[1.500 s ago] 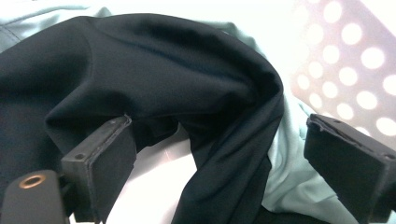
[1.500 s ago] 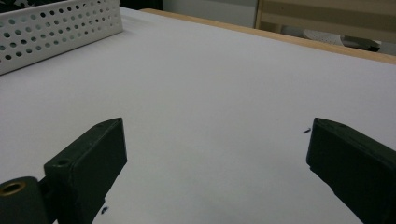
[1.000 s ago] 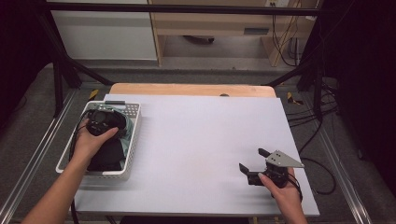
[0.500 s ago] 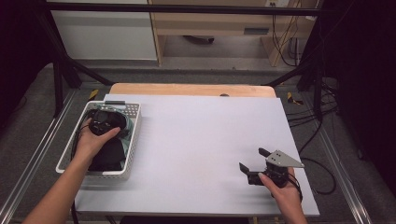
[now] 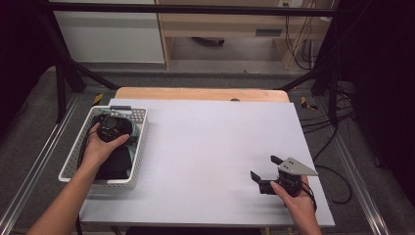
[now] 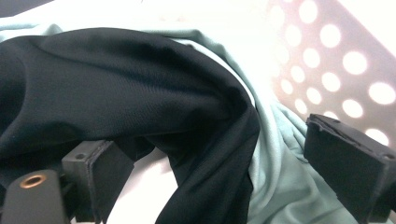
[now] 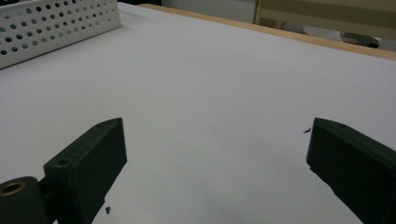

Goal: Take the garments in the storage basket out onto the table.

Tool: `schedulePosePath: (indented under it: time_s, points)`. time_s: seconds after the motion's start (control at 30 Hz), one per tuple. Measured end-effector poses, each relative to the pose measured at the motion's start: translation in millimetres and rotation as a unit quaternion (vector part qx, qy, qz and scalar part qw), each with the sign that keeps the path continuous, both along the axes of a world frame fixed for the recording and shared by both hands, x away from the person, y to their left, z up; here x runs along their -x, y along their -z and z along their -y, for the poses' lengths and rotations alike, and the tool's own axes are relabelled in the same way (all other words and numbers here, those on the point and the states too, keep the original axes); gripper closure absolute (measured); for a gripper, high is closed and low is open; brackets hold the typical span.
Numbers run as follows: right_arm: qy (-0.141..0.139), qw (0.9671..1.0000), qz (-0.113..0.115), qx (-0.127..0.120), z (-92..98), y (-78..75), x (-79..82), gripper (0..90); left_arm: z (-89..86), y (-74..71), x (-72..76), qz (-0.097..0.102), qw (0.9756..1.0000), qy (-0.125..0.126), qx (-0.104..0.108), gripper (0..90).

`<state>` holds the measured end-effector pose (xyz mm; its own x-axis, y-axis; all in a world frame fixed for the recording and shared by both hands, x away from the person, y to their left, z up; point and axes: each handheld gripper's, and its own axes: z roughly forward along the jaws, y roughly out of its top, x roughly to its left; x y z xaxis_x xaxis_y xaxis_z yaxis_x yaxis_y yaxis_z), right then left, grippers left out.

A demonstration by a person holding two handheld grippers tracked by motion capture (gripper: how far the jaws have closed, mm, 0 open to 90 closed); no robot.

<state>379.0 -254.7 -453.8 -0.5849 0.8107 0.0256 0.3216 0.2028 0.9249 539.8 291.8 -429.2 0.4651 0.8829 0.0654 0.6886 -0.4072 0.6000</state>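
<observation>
The worktop (image 5: 205, 156) is a wide pale sheet, bare across its middle, with a white perforated basket (image 5: 139, 142) at its left edge holding a heap of cloth. In the left gripper view a black cloth (image 6: 116, 93) lies over a pale green cloth (image 6: 275, 154), both against the holed basket wall. The left claw (image 5: 113, 128) is down inside the basket, its jaws spread wide with a fold of the black cloth lying between them, not yet pinched. To do this pick well, I judge it should sink a little deeper so both jaws bracket one thick fold of the black cloth alone, close firmly, then lift straight up clear of the wall without dragging the green cloth along. The right claw (image 5: 266, 177) rests near the worktop's right front, jaws wide apart and holding nothing. Compared with a second ago, almost nothing has shifted: both hands sit in the same places.
</observation>
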Motion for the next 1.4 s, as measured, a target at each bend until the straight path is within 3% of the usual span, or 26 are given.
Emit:
schedulePosePath:
  time_s: [0.87,1.4]
  points:
    - [-0.006,0.9999,-0.002,0.008,-2.3,1.2,-0.6,5.1,3.7,4.2,-4.5,-0.007,0.9999,0.007,-0.011,9.7]
    - [-0.009,0.9999,-0.005,0.012,-2.9,1.5,-0.9,5.1,4.3,6.2,-5.2,-0.014,0.9997,0.008,-0.016,15.5]
